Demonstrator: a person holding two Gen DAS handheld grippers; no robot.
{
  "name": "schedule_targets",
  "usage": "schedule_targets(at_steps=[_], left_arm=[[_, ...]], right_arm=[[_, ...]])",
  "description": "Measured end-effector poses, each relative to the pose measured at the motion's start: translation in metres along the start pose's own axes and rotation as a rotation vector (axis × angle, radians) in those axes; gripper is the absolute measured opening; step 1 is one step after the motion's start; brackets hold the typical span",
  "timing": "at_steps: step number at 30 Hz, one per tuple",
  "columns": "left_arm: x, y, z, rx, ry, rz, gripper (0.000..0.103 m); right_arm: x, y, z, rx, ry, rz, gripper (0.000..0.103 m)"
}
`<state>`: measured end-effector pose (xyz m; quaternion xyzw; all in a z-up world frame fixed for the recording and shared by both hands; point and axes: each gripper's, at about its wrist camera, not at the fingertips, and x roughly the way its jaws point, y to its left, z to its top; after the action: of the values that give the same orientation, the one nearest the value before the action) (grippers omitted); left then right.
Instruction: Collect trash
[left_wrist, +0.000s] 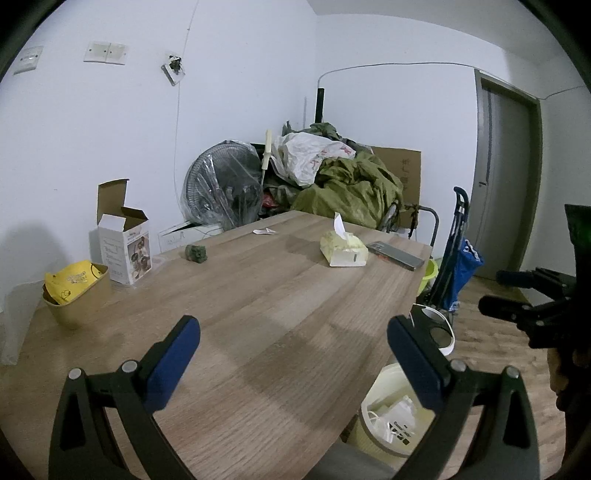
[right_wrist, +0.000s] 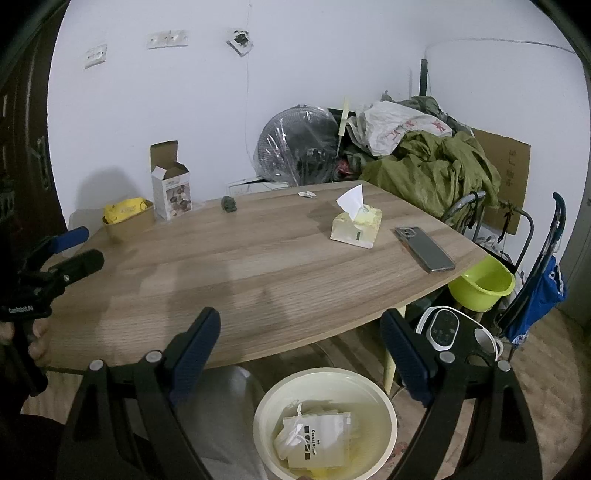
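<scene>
Hovering over the near edge of the wooden table, the right claw stands wide open with nothing between its blue pads, and the left claw is likewise spread and empty. Below the table edge sits a pale bin holding a white paper bag. On the table lie a small white paper scrap at the far side, a dark crumpled lump, a tissue pack and a phone. At the far left corner stand an open carton and a paper bowl stuffed with a yellow wrapper.
</scene>
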<state>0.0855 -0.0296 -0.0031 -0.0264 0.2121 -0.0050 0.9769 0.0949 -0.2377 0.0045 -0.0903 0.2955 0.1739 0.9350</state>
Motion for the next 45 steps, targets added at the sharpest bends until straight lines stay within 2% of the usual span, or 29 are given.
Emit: schedule_targets(at_steps=[45], left_arm=[[-0.0084, -0.0034, 0.0033, 0.002, -0.012, 0.001, 0.101]], right_arm=[[-0.0034, -0.0010, -0.0001, 0.001, 0.001, -0.004, 0.087]])
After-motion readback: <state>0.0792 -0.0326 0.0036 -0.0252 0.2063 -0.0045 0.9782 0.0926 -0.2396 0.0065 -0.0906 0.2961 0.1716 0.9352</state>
